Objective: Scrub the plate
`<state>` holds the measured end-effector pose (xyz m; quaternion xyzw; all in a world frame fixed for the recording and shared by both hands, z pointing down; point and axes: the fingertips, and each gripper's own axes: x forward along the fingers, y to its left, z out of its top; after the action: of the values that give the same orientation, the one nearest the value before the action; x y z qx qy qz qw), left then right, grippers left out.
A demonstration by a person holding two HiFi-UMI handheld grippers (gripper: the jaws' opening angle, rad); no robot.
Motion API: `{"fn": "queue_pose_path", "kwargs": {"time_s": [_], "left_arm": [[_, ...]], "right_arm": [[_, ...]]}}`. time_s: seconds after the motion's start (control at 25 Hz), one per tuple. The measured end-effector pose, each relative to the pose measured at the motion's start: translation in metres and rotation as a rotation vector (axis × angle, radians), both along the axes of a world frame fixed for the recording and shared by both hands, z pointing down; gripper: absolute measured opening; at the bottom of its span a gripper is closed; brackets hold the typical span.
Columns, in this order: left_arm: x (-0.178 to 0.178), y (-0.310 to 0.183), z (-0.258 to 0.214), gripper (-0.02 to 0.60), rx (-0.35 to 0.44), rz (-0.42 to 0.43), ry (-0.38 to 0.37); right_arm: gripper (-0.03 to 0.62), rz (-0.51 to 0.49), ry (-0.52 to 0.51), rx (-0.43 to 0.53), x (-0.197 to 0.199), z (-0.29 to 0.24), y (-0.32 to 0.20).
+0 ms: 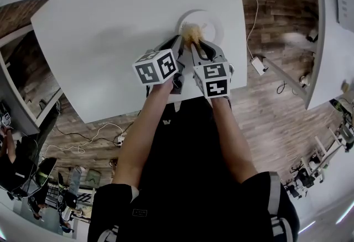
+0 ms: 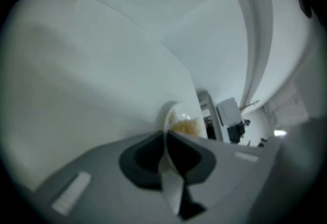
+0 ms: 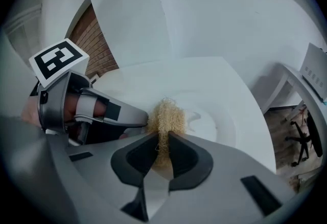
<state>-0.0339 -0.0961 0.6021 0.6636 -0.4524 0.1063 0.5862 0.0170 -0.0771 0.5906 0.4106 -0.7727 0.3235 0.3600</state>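
1. No word, number or brand is showing clearly enough to be read in any view.
2. Black-and-white square markers are sitting on the cube (image 1: 156, 67) at the back of the left tongs (image 1: 181, 40) and on the cube (image 1: 216, 80) at the back of the right tongs (image 1: 194, 43); they are showing patterns, not letters.
3. A small white logo (image 1: 166, 123) is showing on the black clothes (image 1: 188, 147) just behind both tongs, too small to read.
4. A pale label (image 1: 139, 212) is showing well behind the tongs, also unreadable.
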Motion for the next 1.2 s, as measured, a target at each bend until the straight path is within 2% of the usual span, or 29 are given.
{"fn": "queue_pose_path", "kwargs": {"time_s": [0.24, 0.48, 0.64, 0.84, 1.2], "left_arm": [[0.001, 0.000, -0.002, 0.028, 0.000, 0.009, -0.006], [0.000, 0.000, -0.003, 0.026, -0.001, 0.008, -0.005], [0.001, -0.001, -0.003, 0.026, -0.006, 0.002, -0.003], [0.001, 0.000, -0.002, 0.026, -0.009, -0.005, -0.006], [0.001, 0.001, -0.002, 0.025, -0.018, 0.004, 0.003]], "right_arm": [[0.052, -0.004, -0.005, -0.016, 0.010, 0.001, -0.003], [0.052, 0.087, 0.049, 0.004, 0.060, -0.001, -0.017], [0.052, 0.115, 0.077, 0.018, 0.072, -0.003, -0.027], [0.052, 0.097, 0.076, 0.012, 0.056, 0.000, -0.023], [0.049, -0.019, -0.013, -0.020, -0.006, 0.001, -0.011]]}}
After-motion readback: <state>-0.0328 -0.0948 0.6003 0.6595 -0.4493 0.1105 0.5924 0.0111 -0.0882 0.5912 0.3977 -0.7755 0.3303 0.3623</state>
